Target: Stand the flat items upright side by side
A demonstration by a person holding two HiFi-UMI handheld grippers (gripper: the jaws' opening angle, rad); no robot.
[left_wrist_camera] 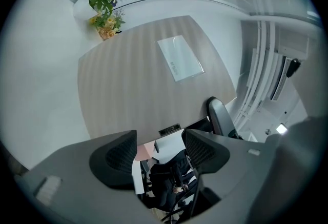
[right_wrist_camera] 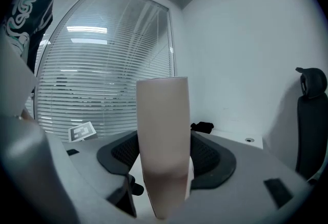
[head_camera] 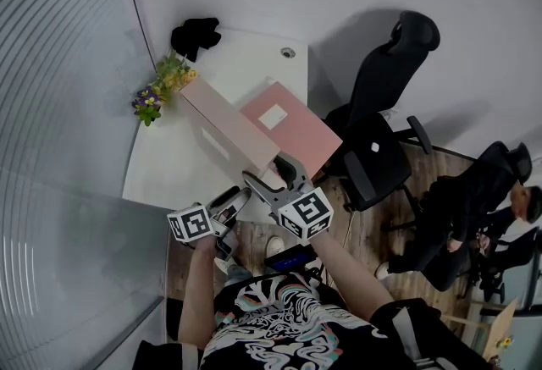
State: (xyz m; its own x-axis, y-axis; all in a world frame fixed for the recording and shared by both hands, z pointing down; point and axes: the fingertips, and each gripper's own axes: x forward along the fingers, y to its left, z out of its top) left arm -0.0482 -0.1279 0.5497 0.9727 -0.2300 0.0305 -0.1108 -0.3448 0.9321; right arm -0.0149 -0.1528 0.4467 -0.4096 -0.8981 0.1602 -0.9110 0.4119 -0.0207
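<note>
A long pale pink flat item stands on its edge across the white table. Its near end sits between the jaws of my right gripper, which is shut on it. In the right gripper view it rises as an upright slab with a pad against each side, the right gripper closed around it. A darker pink flat item with a white label leans beside it on the right; its broad face fills the left gripper view. My left gripper hovers open at the table's front edge, holding nothing.
A small flower pot and a black object sit at the table's far left. A black office chair stands right of the table. A seated person is further right. A glass wall with blinds runs along the left.
</note>
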